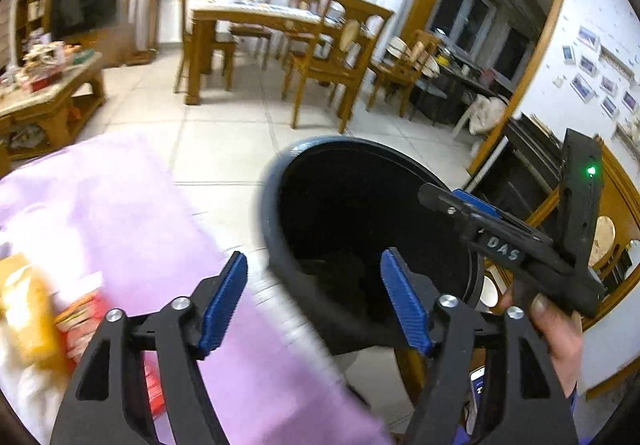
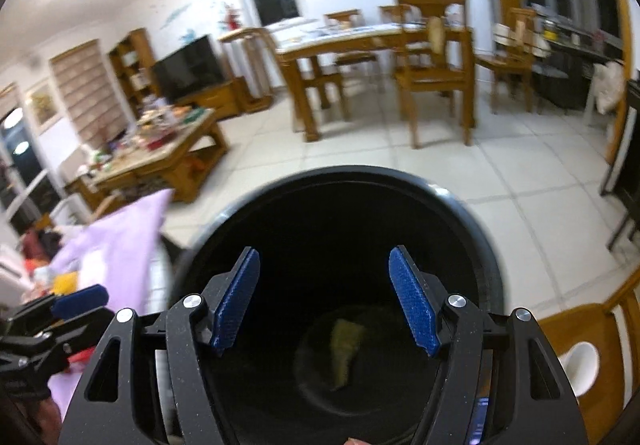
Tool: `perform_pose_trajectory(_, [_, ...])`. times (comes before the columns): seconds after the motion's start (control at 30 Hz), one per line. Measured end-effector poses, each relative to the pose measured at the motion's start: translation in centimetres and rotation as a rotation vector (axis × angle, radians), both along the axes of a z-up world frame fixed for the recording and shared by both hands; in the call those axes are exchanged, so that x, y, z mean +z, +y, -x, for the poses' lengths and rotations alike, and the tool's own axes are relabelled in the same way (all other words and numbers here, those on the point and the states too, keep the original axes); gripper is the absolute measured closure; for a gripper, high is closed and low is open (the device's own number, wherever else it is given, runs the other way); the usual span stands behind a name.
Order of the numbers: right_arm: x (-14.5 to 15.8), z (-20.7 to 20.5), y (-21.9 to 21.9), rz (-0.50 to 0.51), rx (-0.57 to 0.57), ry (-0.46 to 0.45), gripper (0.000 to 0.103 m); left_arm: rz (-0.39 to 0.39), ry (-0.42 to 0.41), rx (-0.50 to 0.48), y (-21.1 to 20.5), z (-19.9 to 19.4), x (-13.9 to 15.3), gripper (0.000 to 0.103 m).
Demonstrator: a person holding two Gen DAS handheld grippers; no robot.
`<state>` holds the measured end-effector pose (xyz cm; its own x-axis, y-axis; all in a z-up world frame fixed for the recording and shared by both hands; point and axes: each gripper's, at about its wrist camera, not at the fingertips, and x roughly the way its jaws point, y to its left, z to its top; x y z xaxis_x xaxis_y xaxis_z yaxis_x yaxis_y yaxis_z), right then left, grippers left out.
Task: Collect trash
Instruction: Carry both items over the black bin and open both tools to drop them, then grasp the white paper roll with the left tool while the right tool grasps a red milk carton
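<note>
Black plastic forms the trash bin [image 2: 472,229], which stands on the tiled floor [image 2: 540,213] with its round mouth open upward. The right gripper [image 2: 325,299] hangs directly over that mouth, jaws spread wide with nothing between the blue pads; this placement is judged to suit a drop into the bin. One pale yellowish scrap [image 2: 345,353] lies on the dark bottom, crumpled and elongated, its exact nature too blurred to tell.

The left gripper [image 1: 314,305] is likewise well open and empty, set over the bin's near rim and beside a lilac cloth [image 1: 132,205] that covers a surface at the left. On that cloth lie further candidates for collection: a yellow packet [image 1: 30,313] and a red wrapper [image 1: 86,321], both blurred. A hand [image 1: 556,337] grips the handle of the right gripper. Remaining trash is judged to lie on the cloth, left of the bin.
</note>
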<state>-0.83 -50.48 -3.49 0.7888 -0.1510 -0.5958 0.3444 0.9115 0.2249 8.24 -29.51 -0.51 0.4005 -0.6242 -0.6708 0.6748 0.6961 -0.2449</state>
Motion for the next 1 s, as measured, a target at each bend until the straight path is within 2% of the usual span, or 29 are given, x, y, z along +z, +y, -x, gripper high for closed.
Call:
perform_pose_trajectory(0.1, [1.4,-0.6,3.1,-0.030,0.100,-0.027,0.035,0.013,-0.017,0.075,5.3,-0.2,0.8,0.032])
perform_pose_trajectory(0.27, [2.8,-2.5,10.6,-0.082,0.316,-0.042,0.035,0.019,-0.034,0.238,14.8,-0.4,0.9,0.032])
perform_pose_trajectory(0.43, [3.7,-4.9,18.4,-0.126,0.502,-0.017,0.035,0.003,-0.031,0.366,22.5,-0.6,0.0,0.032])
perform_pose_trajectory(0.6, [4.9,-7.2,26.7,-0.114,0.649,0.036,0.034,-0.051,-0.060,0.442,28.3,-0.1,-0.2,0.032])
perform_pose_trajectory(0.67, [5.2,-8.3,29.1,-0.099,0.667,0.067,0.022,-0.076,-0.065,0.484,30.7,0.1,-0.3,0.032])
perform_pose_trajectory(0.8, [5.2,-11.3,33.8,-0.095,0.672,0.128,0.016,-0.114,-0.056,0.549,34.5,1.3,-1.3,0.032])
perform_pose_trajectory(0.9, [4.1,-13.4,36.0,-0.076,0.651,0.191,0.011,-0.146,-0.035,0.545,35.6,2.2,-2.1,0.031])
perform_pose_trajectory(1.0, [2.8,-15.4,38.7,-0.024,0.617,0.256,0.011,-0.180,-0.020,0.531,36.3,2.5,-3.2,0.024])
